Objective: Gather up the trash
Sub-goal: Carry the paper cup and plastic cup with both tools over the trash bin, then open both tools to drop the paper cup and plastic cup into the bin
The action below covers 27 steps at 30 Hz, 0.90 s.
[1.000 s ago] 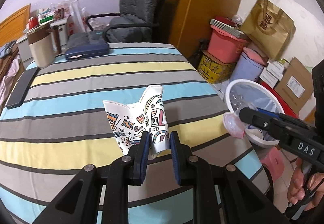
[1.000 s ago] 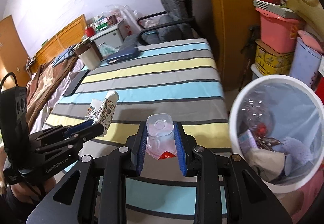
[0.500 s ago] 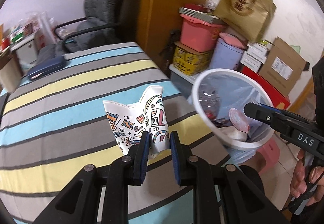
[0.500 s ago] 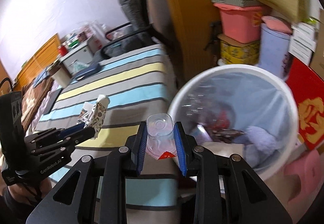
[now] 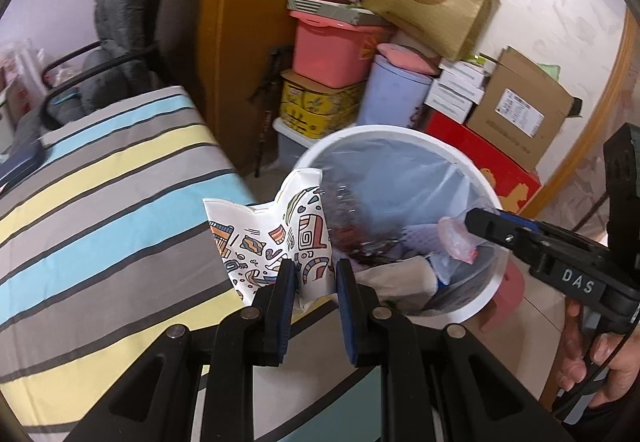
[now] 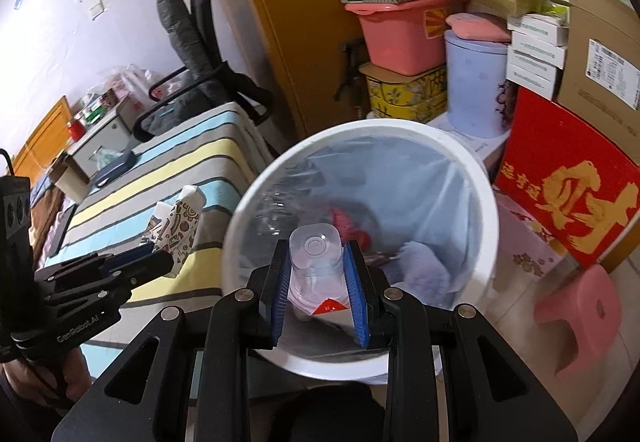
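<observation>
Both grippers have swung from the striped bed (image 5: 100,178) toward the white trash bin (image 6: 490,226) — the left gripper (image 5: 314,284) stays clamped on the crumpled patterned paper cup (image 5: 276,238) at the bin's rim, the right gripper (image 6: 318,282) on a clear plastic cup (image 6: 316,262), now over the bin's opening.

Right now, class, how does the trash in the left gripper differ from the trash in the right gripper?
The paper cup is white with colourful drawings; the plastic cup is clear. The paper cup is crushed flat and crumpled; the plastic cup keeps its rounded shape. The plastic cup hangs over the bin; the paper cup is at the bin's edge, partly above the bed. Both are clamped between blue pads.
</observation>
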Available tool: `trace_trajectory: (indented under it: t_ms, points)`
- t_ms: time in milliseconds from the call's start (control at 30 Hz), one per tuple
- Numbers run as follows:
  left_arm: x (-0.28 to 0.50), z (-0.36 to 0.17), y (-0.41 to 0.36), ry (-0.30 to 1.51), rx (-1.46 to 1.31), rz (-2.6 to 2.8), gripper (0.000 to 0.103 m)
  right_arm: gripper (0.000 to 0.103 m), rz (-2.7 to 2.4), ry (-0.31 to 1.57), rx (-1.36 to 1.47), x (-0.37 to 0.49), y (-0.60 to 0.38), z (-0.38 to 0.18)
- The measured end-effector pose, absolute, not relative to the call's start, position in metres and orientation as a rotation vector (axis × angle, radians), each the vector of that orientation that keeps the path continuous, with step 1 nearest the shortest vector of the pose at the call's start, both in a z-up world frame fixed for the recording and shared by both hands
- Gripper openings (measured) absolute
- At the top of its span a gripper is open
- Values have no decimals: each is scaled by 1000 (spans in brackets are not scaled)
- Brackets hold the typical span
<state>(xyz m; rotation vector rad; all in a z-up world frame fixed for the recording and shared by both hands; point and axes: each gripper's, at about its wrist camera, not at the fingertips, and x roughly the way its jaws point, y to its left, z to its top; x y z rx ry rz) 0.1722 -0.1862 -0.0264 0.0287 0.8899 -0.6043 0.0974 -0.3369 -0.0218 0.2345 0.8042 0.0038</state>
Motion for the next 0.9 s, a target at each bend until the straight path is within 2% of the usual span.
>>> trace_trajectory:
  t_ms: [567, 633, 700, 900]
  points:
    - [192, -44, -245, 944, 39, -754, 24, 30, -51, 856, 236, 106, -360, -38]
    - [193, -44, -246, 942, 39, -755, 32, 34, -48, 851, 229, 106, -360, -37]
    - [192, -44, -245, 933, 34, -758, 37, 51, -50, 842, 223, 106, -359, -36]
    - [188, -38, -231, 920, 22, -731, 37, 51, -46, 824, 215, 101, -357, -30]
